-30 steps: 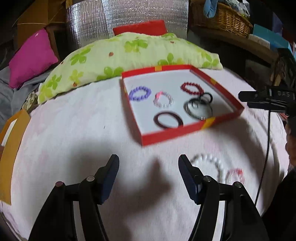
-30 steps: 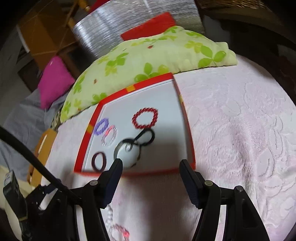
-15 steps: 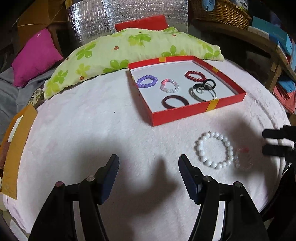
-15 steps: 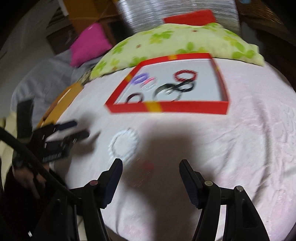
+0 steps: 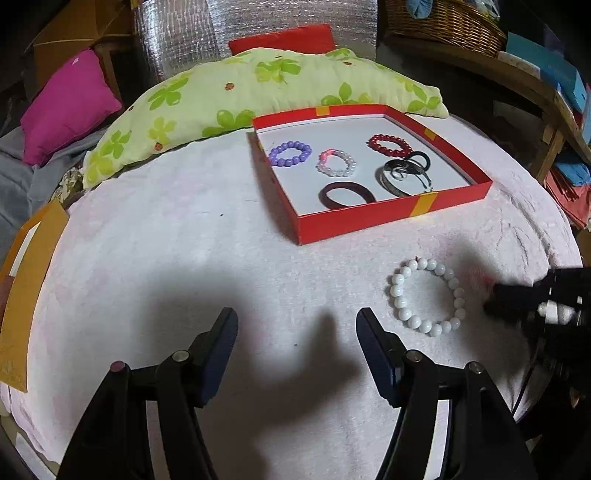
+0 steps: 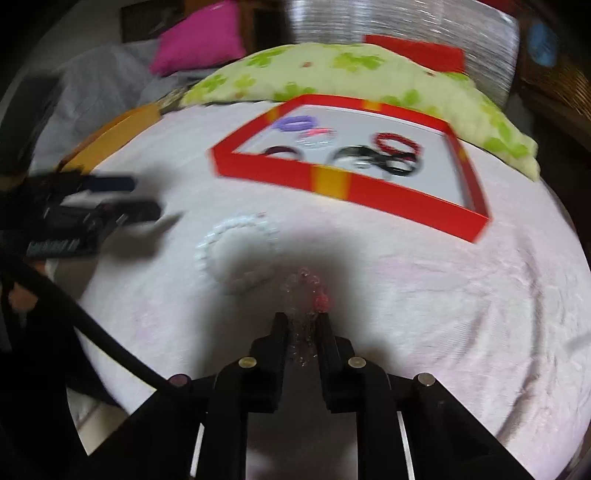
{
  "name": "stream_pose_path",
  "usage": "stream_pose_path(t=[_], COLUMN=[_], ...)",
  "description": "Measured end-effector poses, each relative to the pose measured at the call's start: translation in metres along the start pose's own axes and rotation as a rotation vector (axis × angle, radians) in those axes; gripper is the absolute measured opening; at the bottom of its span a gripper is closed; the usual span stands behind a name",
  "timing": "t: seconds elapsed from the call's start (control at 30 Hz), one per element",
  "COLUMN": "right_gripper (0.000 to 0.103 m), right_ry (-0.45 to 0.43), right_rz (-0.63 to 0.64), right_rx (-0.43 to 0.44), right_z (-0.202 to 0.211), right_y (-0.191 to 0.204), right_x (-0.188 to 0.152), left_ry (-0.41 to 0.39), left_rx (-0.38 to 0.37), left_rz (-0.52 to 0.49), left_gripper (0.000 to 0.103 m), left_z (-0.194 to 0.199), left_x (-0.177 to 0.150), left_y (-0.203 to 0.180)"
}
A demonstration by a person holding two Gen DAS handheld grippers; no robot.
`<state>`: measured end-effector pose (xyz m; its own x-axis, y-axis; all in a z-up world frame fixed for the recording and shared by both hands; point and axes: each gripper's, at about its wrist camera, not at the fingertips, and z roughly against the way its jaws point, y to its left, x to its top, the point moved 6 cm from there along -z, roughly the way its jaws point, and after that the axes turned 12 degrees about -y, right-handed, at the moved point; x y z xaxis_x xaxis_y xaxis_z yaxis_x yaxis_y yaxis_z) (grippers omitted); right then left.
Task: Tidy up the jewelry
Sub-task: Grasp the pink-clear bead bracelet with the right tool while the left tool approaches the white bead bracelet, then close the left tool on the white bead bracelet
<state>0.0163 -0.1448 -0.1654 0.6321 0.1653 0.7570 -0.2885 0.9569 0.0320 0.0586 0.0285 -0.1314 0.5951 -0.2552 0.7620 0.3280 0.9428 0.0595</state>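
A red tray on the pale pink cloth holds several bracelets: purple, clear-pink, red, dark maroon, and black and silver rings. A white bead bracelet lies on the cloth in front of the tray. My left gripper is open and empty, left of the white bracelet. My right gripper is shut on a clear bracelet with a red bead, to the right of the white one. It also shows blurred in the left wrist view.
A green flowered pillow lies behind the tray, with a magenta cushion at far left. An orange box stands at the cloth's left edge. A wicker basket sits on a wooden shelf at the back right.
My right gripper has dropped from over the tray to the cloth and closed on the clear bracelet. The left gripper has drawn back slightly and stays open.
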Motion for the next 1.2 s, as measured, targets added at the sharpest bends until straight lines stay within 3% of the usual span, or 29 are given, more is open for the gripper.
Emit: stream_pose_path(t=[0.13, 0.23, 0.37, 0.47, 0.6, 0.87, 0.93, 1.2], right_gripper=[0.017, 0.017, 0.017, 0.017, 0.017, 0.018, 0.018, 0.019], right_ry=[-0.014, -0.018, -0.011, -0.009, -0.006, -0.008, -0.009, -0.016], right_rz=[-0.157, -0.263, -0.290, -0.310, -0.334, -0.351, -0.351, -0.354], right_rx=[-0.087, -0.099, -0.090, -0.082, -0.074, -0.073, -0.074, -0.080], right_z=[0.004, 0.006, 0.003, 0.004, 0.003, 0.001, 0.001, 0.000], right_y=[-0.047, -0.070, -0.072, -0.074, -0.075, -0.076, -0.076, -0.076], right_x=[0.006, 0.008, 0.008, 0.008, 0.006, 0.007, 0.007, 0.007], left_ry=[-0.016, -0.025, -0.012, 0.021, 0.049, 0.027, 0.016, 0.006], left_rx=[-0.059, -0.129, -0.222, -0.246, -0.254, -0.189, -0.181, -0.165], left_rz=[-0.005, -0.009, -0.001, 0.043, 0.073, -0.051, -0.074, -0.098], left_gripper=[0.067, 0.067, 0.070, 0.075, 0.075, 0.073, 0.064, 0.046], left_z=[0.000, 0.001, -0.001, -0.009, -0.021, -0.024, -0.022, -0.019], left_x=[0.003, 0.006, 0.003, 0.000, -0.002, -0.008, -0.009, -0.008], left_y=[-0.018, -0.039, -0.062, -0.068, -0.071, -0.088, -0.090, -0.097])
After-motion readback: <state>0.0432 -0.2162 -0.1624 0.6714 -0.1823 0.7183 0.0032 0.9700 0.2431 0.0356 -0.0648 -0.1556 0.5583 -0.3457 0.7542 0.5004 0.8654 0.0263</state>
